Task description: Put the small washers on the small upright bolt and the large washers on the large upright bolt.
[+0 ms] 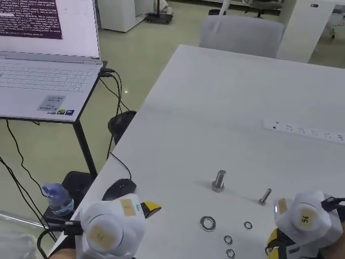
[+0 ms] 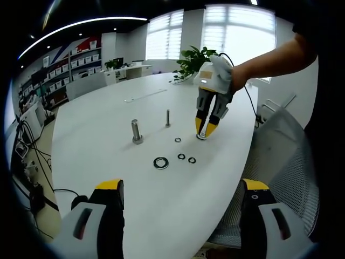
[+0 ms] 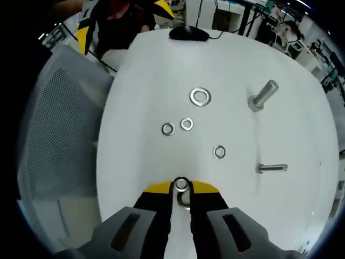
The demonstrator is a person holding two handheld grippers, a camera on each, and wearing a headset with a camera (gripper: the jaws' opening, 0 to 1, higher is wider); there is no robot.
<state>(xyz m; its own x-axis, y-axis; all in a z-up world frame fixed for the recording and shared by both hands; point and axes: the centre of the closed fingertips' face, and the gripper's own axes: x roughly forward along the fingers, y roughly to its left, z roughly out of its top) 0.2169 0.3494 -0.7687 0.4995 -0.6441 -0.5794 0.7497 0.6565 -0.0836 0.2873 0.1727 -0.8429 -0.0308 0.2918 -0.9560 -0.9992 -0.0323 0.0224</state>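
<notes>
On the white table (image 1: 215, 108) the large bolt (image 1: 218, 181) stands upright, with the small bolt (image 1: 264, 196) to its right. Near them lie one large washer (image 1: 207, 223) and three small washers (image 1: 248, 225) (image 1: 228, 239) (image 1: 230, 253). My right gripper (image 3: 181, 190) points down at the table edge, its yellow tips shut on a washer (image 3: 181, 185) at the table surface. The left gripper view shows the right gripper (image 2: 205, 132) beyond the small bolt (image 2: 167, 117) and large bolt (image 2: 137, 131). My left gripper (image 2: 179, 189) is wide open, holds nothing, and hovers short of the large washer (image 2: 160, 162).
A laptop (image 1: 43, 81) sits on a stand to the left, with a water bottle (image 1: 56, 198) below it. A black mouse (image 1: 119, 189) lies at the table's left edge. A power strip (image 1: 304, 131) lies at the far right. A mesh chair (image 3: 59, 135) stands close to the near edge.
</notes>
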